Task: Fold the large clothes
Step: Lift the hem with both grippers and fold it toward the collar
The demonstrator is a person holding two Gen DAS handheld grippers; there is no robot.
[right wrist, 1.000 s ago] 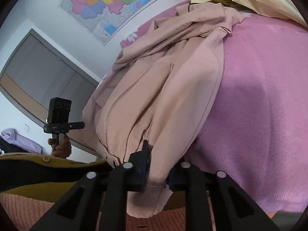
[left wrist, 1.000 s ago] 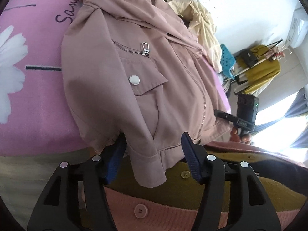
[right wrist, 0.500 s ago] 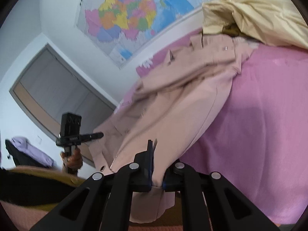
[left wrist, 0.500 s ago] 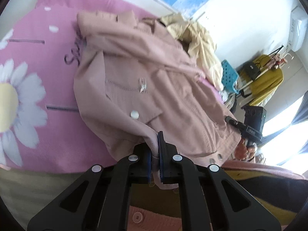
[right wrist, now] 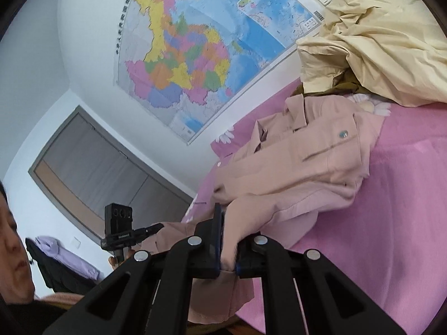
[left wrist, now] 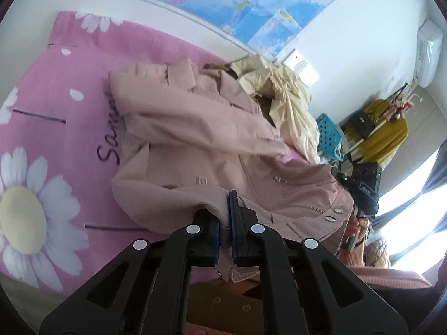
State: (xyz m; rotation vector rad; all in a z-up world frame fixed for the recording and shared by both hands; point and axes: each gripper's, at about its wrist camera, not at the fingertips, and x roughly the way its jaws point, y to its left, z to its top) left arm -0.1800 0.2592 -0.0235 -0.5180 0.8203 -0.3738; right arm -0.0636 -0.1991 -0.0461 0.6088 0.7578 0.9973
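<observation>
A dusty-pink jacket (left wrist: 195, 139) lies on a pink flowered bedspread (left wrist: 42, 139), collar toward the wall. My left gripper (left wrist: 225, 223) is shut on its near hem and lifts that edge above the bed. In the right wrist view the jacket (right wrist: 307, 167) shows its chest pocket and snap. My right gripper (right wrist: 227, 240) is shut on the other end of the hem, also raised off the bedspread (right wrist: 391, 237). The held hem bunches over the lower body of the jacket.
A cream garment (left wrist: 290, 103) is heaped at the head of the bed by the wall, also in the right wrist view (right wrist: 377, 42). A map (right wrist: 195, 55) hangs on the wall. A clothes rack with a mustard top (left wrist: 382, 131) stands beyond the bed.
My left gripper shut on the hem. Both grippers rose and moved toward the collar, carrying the bottom of the jacket up over its body.
</observation>
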